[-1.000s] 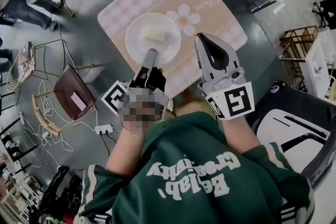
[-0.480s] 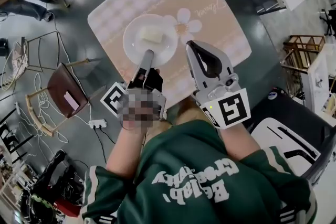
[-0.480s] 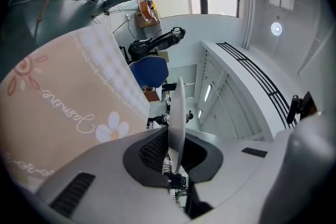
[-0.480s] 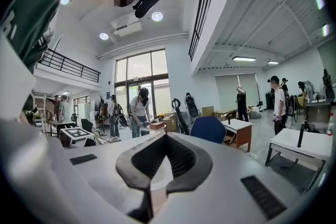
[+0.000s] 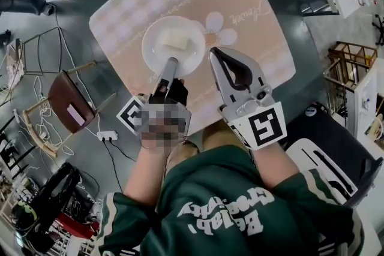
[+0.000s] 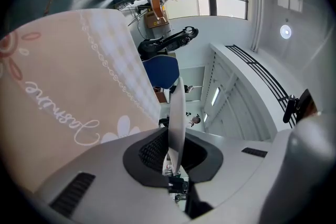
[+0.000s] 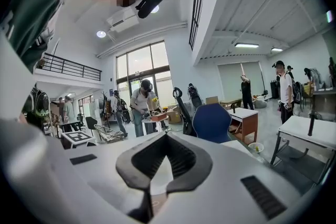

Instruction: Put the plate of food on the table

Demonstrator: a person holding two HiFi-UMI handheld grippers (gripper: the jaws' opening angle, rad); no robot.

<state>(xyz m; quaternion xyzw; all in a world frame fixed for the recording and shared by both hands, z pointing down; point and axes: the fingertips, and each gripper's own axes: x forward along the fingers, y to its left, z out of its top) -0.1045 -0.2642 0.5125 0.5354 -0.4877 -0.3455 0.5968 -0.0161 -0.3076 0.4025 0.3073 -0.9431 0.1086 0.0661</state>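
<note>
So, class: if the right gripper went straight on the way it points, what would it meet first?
Probably the table by its flower print, right of the plate; height is unclear, so it might pass above.

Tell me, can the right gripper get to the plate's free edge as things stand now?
Probably yes. The right gripper hangs empty close beside the plate, with nothing between them. The left gripper holds only the near edge. The right jaws are shut, so they must open first.

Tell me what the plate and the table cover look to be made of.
Plate: white, smooth, thin rim; probably ceramic or melamine. Table cover: matte beige-pink with printed checks, flower and script; likely vinyl or cloth, can't tell which.
</note>
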